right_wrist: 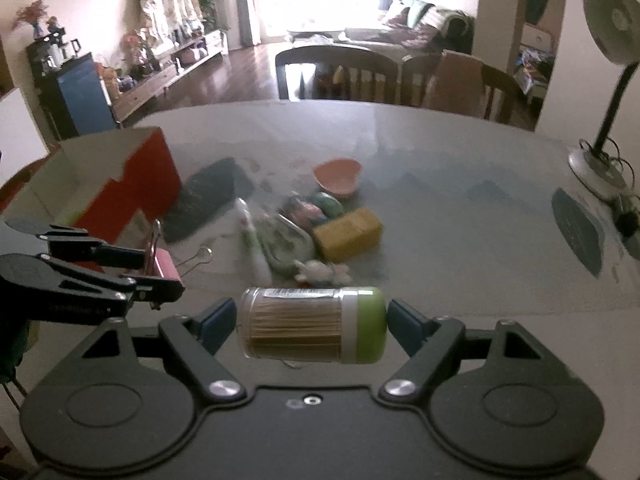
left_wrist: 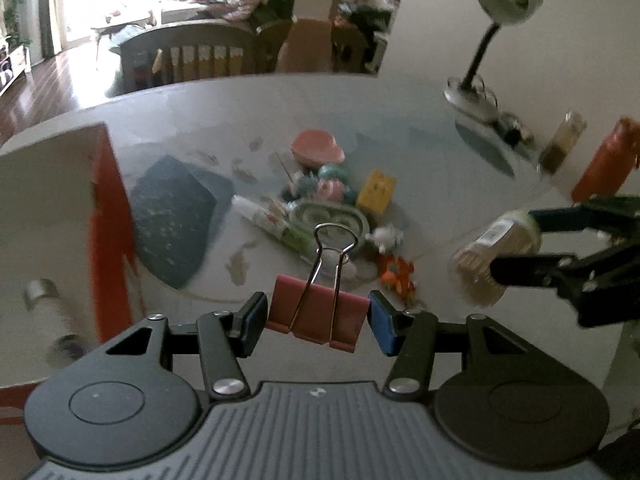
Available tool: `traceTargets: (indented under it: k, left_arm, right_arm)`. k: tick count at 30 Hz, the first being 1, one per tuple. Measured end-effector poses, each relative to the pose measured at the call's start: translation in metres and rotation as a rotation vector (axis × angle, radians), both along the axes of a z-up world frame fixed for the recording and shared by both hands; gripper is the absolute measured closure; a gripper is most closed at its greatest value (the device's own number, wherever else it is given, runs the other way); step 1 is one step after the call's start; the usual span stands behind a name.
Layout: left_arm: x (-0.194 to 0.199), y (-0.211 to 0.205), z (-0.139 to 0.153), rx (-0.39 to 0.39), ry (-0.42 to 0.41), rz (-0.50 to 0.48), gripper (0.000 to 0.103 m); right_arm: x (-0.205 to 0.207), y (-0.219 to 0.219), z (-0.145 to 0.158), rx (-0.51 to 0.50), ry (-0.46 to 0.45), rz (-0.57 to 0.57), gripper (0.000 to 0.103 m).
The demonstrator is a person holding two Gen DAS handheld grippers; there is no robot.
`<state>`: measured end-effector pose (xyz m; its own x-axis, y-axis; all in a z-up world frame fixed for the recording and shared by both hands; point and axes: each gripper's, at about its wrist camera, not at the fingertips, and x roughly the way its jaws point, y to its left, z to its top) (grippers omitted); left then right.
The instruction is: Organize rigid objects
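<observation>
Gripping a pink binder clip (left_wrist: 318, 316), the left gripper (left_wrist: 318, 322) hangs above the table (left_wrist: 420, 152); right gripper (right_wrist: 310, 326) clamps a toothpick jar (right_wrist: 314, 324), pile at twelve o'clock

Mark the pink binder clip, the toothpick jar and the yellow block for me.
pink binder clip (left_wrist: 318, 314): left wrist view, middle of its pink body.
toothpick jar (right_wrist: 296, 330): right wrist view, clear wall over the toothpicks.
yellow block (right_wrist: 347, 232): right wrist view, its front face.
</observation>
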<state>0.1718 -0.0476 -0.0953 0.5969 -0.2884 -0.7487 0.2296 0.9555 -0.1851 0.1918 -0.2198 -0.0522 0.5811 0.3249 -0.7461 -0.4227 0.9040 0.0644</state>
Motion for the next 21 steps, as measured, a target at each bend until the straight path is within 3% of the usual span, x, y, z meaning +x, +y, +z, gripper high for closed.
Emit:
traceTargets:
  k: [9,17,18,19,20,21]
  left_arm:
    - [-0.013,0.031,0.043,-0.017,-0.066,0.050,0.049]
    - [-0.021,0.067,0.063,-0.013,-0.097,0.105,0.049]
    - [-0.022,0.072,0.065,-0.014,-0.098,0.113,0.049]
    - [-0.023,0.078,0.067,-0.012,-0.100,0.121,0.049]
    - [-0.025,0.083,0.068,-0.008,-0.102,0.131,0.049]
    - [-0.026,0.089,0.069,-0.005,-0.102,0.142,0.049]
  right_arm:
    - [0.000,0.038,0.029,0.059,-0.019,0.061,0.021]
    - [0.000,0.084,0.048,0.074,-0.043,0.130,0.021]
    - [-0.001,0.090,0.050,0.076,-0.049,0.140,0.029]
    - [0.000,0.096,0.052,0.073,-0.050,0.149,0.065]
    - [0.002,0.103,0.054,0.079,-0.036,0.158,0.069]
    - [0.003,0.108,0.055,0.094,-0.031,0.162,0.065]
